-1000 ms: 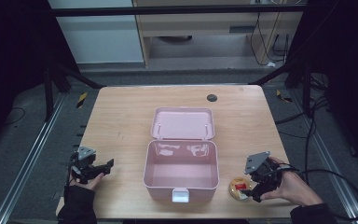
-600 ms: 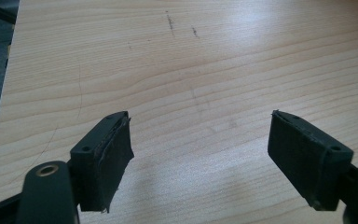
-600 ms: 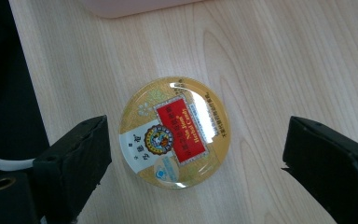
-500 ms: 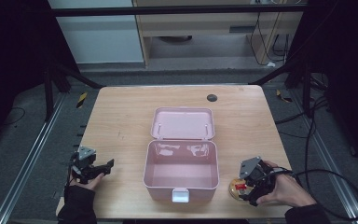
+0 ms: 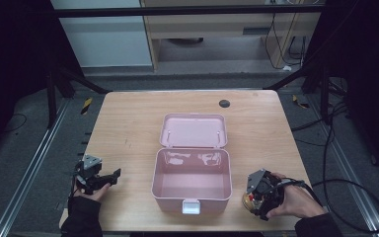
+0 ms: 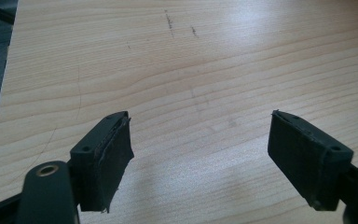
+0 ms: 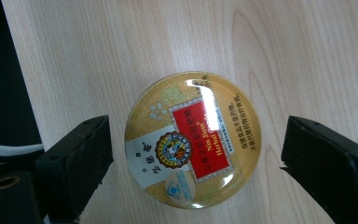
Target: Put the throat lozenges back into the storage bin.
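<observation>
A round gold tin [image 7: 192,139] with a red label lies flat on the wooden table [image 5: 128,128], near the front right edge. My right gripper [image 7: 196,158] hangs over it, open, one jaw on either side of the tin without touching. In the high view the tin [image 5: 248,200] peeks out beside the right gripper [image 5: 257,193]. An open pink box [image 5: 192,177] sits mid-table with its lid [image 5: 193,130] laid back and its inside bare. My left gripper [image 5: 111,177] rests near the front left edge, open; its view has bare wood between the fingers [image 6: 105,161].
A small dark round spot [image 5: 224,103] marks the table's far side. Black frame bars and cables run along the floor on both sides. Bare wood lies left of the box and behind it.
My right gripper has come down and slightly left over the tin, which is now mostly covered in the high view. The left gripper has stayed put.
</observation>
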The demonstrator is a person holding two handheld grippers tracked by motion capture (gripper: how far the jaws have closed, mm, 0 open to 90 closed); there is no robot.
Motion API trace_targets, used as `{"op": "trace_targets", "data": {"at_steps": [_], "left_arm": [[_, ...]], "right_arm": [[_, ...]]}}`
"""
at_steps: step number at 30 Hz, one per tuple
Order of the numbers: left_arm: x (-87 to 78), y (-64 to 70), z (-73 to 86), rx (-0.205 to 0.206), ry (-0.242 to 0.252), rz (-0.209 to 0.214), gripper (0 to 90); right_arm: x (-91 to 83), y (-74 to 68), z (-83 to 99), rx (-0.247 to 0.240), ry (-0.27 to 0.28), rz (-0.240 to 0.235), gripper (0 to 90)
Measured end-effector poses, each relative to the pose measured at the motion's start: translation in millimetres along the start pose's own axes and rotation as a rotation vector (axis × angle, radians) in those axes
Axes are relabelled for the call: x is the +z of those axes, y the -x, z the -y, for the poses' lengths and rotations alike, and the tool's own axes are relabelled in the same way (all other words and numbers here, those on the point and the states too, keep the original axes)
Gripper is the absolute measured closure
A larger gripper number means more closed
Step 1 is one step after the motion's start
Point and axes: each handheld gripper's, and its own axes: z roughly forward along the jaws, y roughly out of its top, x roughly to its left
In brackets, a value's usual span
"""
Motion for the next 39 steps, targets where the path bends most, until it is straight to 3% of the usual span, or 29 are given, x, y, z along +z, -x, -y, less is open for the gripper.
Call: {"op": "trace_targets", "data": {"at_steps": [8,25,31,39], "left_arm": [[0.7,0.3,0.1,0.004,-0.003,-0.001,20.6],[0.3,0.2,0.1,0.004,-0.002,-0.004,20.9],[0.4,0.2,0.0,0.005,-0.003,-0.003,21.1],[0.7,1.0,-0.1,0.008,-0.006,-0.001,21.1]], "right_arm": [[10.5,0.5,4.5,0.025,-0.024,-0.024,13.4],[16.6,1.9,3.3,0.018,-0.041,-0.028,20.2],[10.6,2.4,4.4,0.039,-0.011,-0.036,20.5],[-16.8,6.5,2.5,0.070,0.063,-0.005,20.6]]}}
